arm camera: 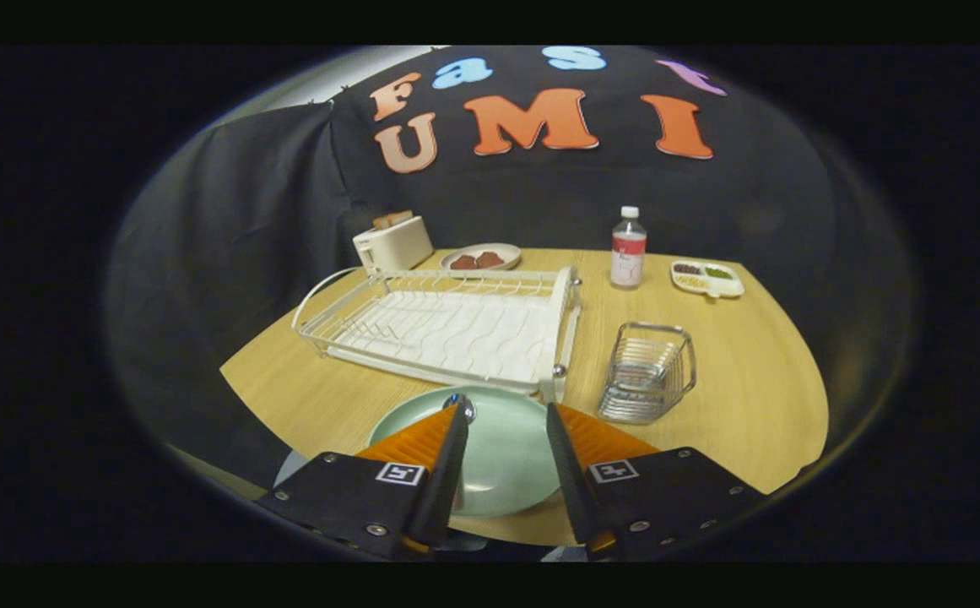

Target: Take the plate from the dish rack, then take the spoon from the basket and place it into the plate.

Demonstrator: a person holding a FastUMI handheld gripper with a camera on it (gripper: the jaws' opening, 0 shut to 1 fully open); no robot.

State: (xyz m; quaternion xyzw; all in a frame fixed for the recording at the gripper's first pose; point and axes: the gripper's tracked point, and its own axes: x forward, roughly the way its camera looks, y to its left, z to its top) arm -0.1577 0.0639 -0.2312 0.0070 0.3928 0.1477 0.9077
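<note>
A pale green plate (502, 456) lies flat on the wooden table, just in front of the dish rack (447, 325). My gripper (505, 408) hovers over the plate, open, with bare plate showing between its fingers. The shiny end of a metal spoon (463, 409) peeks out at the left fingertip, over the plate's far part. That finger hides the remainder of the spoon, so I cannot tell whether it touches the finger. The wire basket (648, 371) stands to the right of the rack, with nothing visible in it. The rack's white tray holds no dishes.
Beyond the rack stand a white toaster (392, 243) and a plate with brown food (481, 256). A water bottle (628, 249) and a divided snack dish (706, 278) sit at the back right. The table's (760, 397) front edge curves close under the gripper.
</note>
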